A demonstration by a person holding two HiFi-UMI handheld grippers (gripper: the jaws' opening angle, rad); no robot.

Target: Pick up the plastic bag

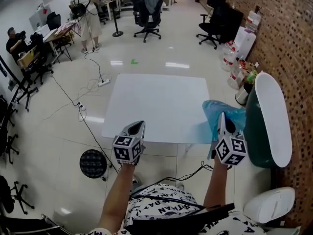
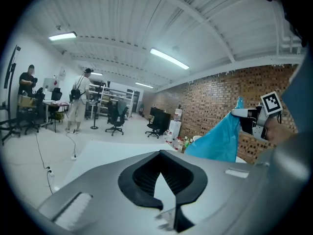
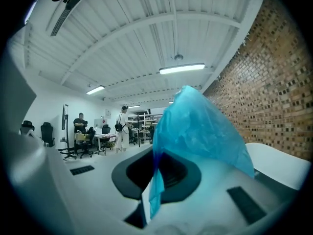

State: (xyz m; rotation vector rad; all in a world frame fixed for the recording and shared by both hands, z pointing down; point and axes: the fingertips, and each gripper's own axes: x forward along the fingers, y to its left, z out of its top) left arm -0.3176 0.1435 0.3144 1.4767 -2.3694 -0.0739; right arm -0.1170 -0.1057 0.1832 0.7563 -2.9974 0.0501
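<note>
Grey plastic, left tool (image 1: pixel 141 125): its jaws are seen drawn together at the tips with nothing caught between them. It is held out level over the near left edge of the white desk (image 1: pixel 156 99), well apart from the bag. Judged reason: it is not needed for the grip and is kept aside so the work is not crowded.

The desk top is noted as bare white across its middle.

The blue plastic bag (image 1: pixel 211 112) is recorded at the desk's near right corner, hanging from the right tool (image 1: pixel 223 116). The film is seen pinched between that tool's closed jaws, with a thin strip trailing down through the slot and the bulk billowing above and beyond the tips. A pinch on one edge is judged to have been chosen because thin film offers no firm body to clasp; held so, the rest drapes by its own weight. From the left gripper view the bag is seen suspended in the air beside the brick wall; whether its lowest fold is clear of the desk cannot be told.

Just right of the bag, a dark green bin (image 1: pixel 254 131) with a white lid (image 1: pixel 274 114) is noted.

The pick-up is judged essentially made.
</note>
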